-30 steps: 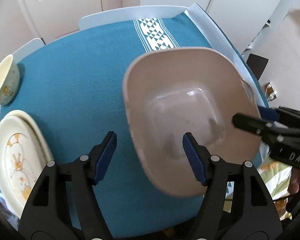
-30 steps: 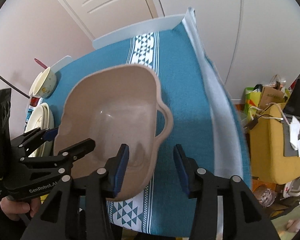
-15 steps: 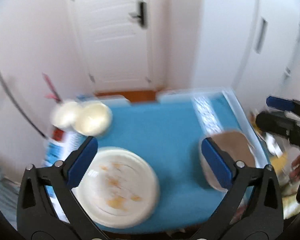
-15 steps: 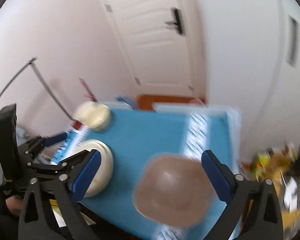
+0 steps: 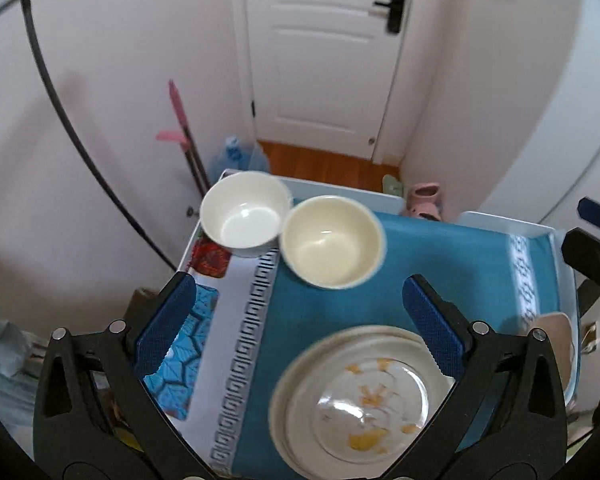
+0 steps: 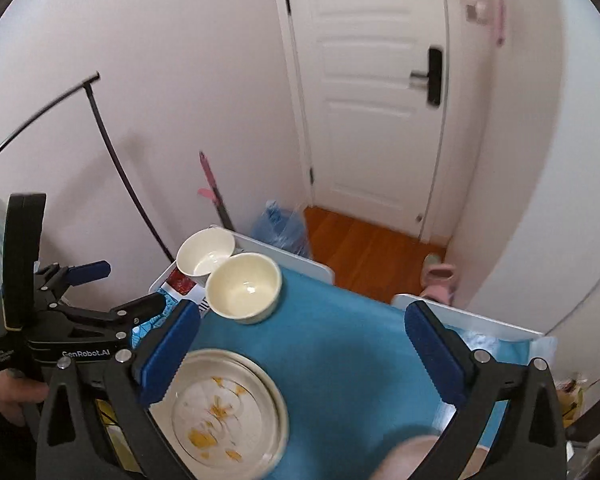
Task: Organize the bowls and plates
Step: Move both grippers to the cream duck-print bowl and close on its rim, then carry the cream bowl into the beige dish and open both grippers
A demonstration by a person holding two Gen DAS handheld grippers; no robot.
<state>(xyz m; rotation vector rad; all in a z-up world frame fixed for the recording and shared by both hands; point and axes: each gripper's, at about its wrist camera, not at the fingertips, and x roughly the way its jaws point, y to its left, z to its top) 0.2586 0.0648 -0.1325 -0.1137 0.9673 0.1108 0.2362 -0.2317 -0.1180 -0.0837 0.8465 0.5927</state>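
Both of your grippers stand with jaws spread wide and nothing between them, having just been opening. Your left gripper [image 5: 300,320] hangs above the counter [image 5: 332,308], over the stacked plates [image 5: 364,404], with the cream bowl [image 5: 332,240] and white bowl [image 5: 244,212] touching each other beyond its tips. The tan basin [image 5: 552,340] lies off to its right at the counter's edge. Your right gripper [image 6: 300,344] frames bare blue cloth; the basin's rim [image 6: 416,460] sits low between its fingers, untouched.
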